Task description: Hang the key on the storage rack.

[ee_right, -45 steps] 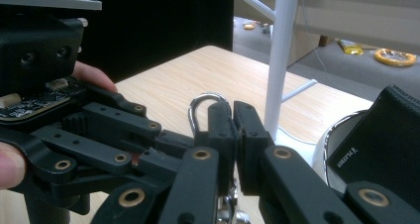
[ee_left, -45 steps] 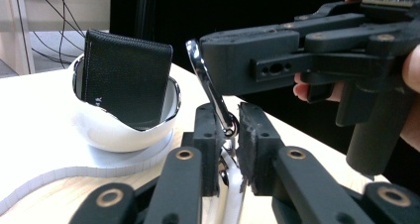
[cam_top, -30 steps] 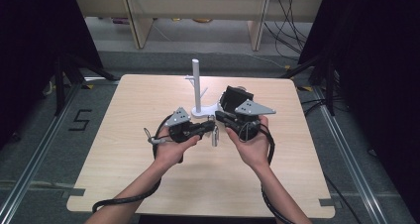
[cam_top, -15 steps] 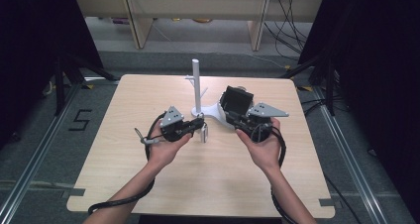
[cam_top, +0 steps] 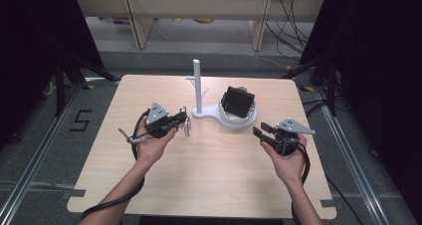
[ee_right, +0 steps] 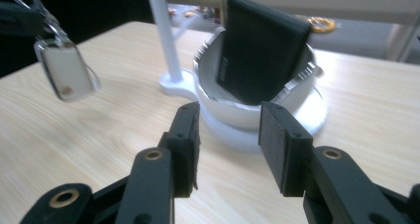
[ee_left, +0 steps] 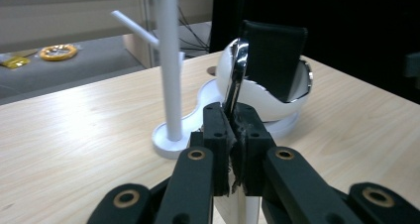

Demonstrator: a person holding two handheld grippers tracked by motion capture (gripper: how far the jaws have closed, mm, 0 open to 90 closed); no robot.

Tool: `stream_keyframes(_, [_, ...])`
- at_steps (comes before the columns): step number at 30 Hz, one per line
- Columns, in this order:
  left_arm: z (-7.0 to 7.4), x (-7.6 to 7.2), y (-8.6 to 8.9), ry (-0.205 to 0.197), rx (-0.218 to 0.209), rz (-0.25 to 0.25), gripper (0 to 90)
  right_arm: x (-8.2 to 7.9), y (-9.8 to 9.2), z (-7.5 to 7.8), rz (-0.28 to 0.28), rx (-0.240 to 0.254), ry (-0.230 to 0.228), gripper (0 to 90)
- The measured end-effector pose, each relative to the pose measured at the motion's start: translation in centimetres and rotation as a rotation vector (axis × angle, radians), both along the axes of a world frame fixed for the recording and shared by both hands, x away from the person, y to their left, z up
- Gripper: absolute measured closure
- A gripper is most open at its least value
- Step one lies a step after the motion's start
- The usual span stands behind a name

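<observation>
A white stand has an upright pole (cam_top: 197,85) (ee_left: 169,60) (ee_right: 163,35) and a round bowl (cam_top: 245,121) (ee_left: 270,105) (ee_right: 233,112). A black wallet (cam_top: 238,101) (ee_left: 275,60) (ee_right: 262,55) leans upright in the bowl. My left gripper (cam_top: 182,120) (ee_left: 233,120), left of the stand's base, is shut on a clear key tag with a chrome rim (cam_top: 187,129) (ee_left: 236,70) (ee_right: 67,75). My right gripper (cam_top: 256,130) (ee_right: 228,130) sits in front of and right of the bowl. Its jaws have just been opening and nothing is between them.
The stand sits at the middle back of the light wooden table (cam_top: 209,180). A short peg (ee_left: 133,28) sticks out of the pole. Shelving and cables (cam_top: 293,16) lie beyond the far edge.
The right gripper let go of the black wallet, which now rests in the bowl, and drew back toward the right front with jaws apart. The left gripper shifted left with the key tag.
</observation>
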State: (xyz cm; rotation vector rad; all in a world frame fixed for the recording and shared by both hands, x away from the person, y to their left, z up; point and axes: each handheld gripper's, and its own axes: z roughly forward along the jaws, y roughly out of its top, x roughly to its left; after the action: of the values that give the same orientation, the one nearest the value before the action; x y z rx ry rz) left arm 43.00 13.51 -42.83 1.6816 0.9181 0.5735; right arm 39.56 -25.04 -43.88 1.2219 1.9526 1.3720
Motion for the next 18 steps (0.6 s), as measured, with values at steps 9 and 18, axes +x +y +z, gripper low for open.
stream_keyframes(9, [-0.1,0.8,0.7,-0.005,0.045,0.059,84.7,-1.1,-2.9,-2.6,-0.063,0.010,0.027,59.0])
stream_keyframes(18, [0.0,2.0,0.9,-0.007,0.035,0.109,84.7,-1.8,-3.4,-3.6,-0.086,0.023,0.082,59.0])
